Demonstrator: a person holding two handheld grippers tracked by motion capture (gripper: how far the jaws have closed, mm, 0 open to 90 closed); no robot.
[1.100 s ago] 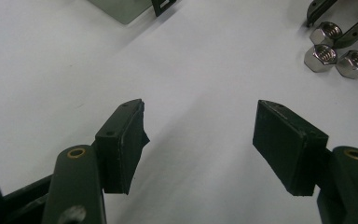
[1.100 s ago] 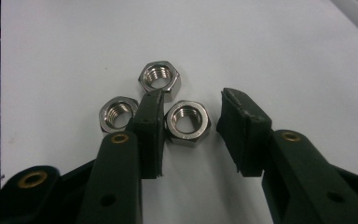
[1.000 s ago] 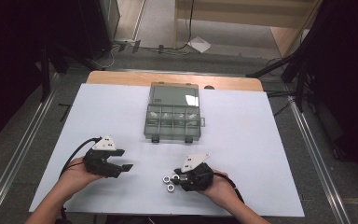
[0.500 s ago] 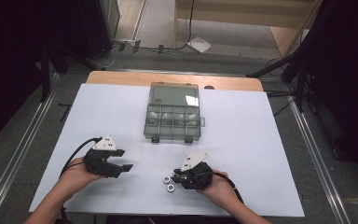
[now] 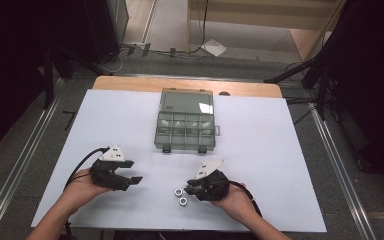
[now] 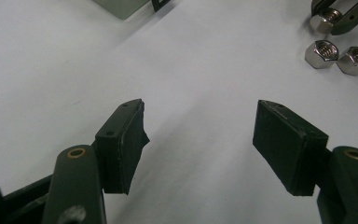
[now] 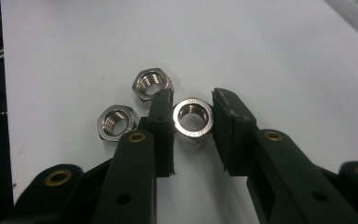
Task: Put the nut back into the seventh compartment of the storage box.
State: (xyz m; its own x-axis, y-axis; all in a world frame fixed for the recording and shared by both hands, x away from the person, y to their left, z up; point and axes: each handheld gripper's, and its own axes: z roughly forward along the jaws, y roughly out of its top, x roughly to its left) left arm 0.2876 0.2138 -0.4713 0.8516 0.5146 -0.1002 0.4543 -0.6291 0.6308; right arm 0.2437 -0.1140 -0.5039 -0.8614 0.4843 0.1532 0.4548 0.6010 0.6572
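- white sheet (image 5: 260, 165) covers a wooden table (image 5: 130, 83); bare wood shows along the far edge.
- grey-green compartment box (image 5: 185, 131) sits at the middle of the sheet toward the far side, its clear lid (image 5: 187, 102) swung open away from the person; small bright parts lie in the cells, too small to identify.
- left gripper (image 5: 128, 176) rests low at the near left of the sheet in the person's left hand (image 5: 82, 184). its jaws stand spread wide with bare sheet between the pads, as seen in the left gripper view (image 6: 200, 140). it is well apart from the nuts.
- right gripper (image 5: 192, 187) rests at the near middle in the right hand (image 5: 237, 200), pointing left. its jaws have just been closing, and one steel hex nut (image 7: 192, 116) now sits between the pads, lying flat with its bore facing up. the left pad touches it; the right pad is at or just off its flat, contact there cannot be confirmed.
- two more nuts (image 7: 153, 84) (image 7: 116, 122) lie flat on the sheet just left of that jaw, near each other, outside the grip; in the high view they sit just beside the gripper tips (image 5: 178, 192).
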